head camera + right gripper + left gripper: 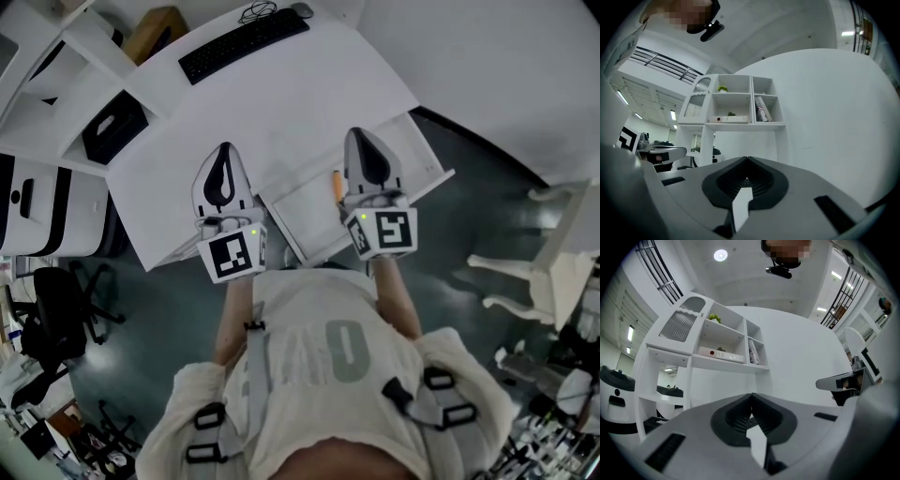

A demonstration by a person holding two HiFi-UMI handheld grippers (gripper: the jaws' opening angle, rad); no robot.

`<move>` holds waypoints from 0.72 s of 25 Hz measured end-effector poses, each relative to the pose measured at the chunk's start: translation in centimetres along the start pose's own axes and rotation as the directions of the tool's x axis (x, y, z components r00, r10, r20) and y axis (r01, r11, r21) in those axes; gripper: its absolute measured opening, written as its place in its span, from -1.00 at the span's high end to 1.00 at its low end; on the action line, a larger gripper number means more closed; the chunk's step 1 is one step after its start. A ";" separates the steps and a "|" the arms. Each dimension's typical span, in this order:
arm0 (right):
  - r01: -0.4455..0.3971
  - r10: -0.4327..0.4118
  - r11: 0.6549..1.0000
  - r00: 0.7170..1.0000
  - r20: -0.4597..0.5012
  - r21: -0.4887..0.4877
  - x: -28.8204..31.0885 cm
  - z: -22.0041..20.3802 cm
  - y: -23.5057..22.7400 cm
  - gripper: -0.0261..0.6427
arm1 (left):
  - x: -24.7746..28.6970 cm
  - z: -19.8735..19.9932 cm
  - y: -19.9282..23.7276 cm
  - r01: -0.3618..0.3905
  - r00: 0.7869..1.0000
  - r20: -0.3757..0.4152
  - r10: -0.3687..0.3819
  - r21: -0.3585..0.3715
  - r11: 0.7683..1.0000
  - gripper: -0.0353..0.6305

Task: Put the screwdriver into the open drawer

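Note:
Seen from the head, the white drawer (300, 217) stands pulled out from under the white desk (281, 103). An orange handle (335, 184), apparently the screwdriver, lies inside it and is partly hidden beside my right gripper (362, 134). That gripper hovers over the drawer, shut, with nothing between its jaws (746, 160). My left gripper (225, 148) hangs over the desk's front edge, left of the drawer. It is shut and empty too (751, 395). Both gripper views look level at a far wall and show neither the drawer nor the screwdriver.
A black keyboard (242, 42) and a mouse (302, 9) lie at the desk's far side. A white shelf unit (717, 341) stands ahead. A black office chair (56, 309) is at the left, white chair legs (525, 277) at the right.

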State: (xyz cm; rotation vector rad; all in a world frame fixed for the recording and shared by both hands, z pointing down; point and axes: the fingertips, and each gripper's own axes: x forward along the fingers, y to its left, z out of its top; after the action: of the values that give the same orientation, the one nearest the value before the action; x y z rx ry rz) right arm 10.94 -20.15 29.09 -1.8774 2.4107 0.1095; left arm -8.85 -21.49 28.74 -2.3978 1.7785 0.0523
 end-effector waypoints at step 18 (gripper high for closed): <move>0.003 -0.003 1.000 0.999 -0.050 0.008 -0.6 -1.5 -0.7 0.90 | 0.2 -0.4 0.2 -0.014 1.000 -0.016 0.014 0.018 1.000 0.88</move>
State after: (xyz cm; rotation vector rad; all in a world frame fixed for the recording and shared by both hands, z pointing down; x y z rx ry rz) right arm 11.70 -19.88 30.63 -1.9024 2.4365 0.0524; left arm -9.02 -21.82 29.07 -2.3808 1.7949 0.0182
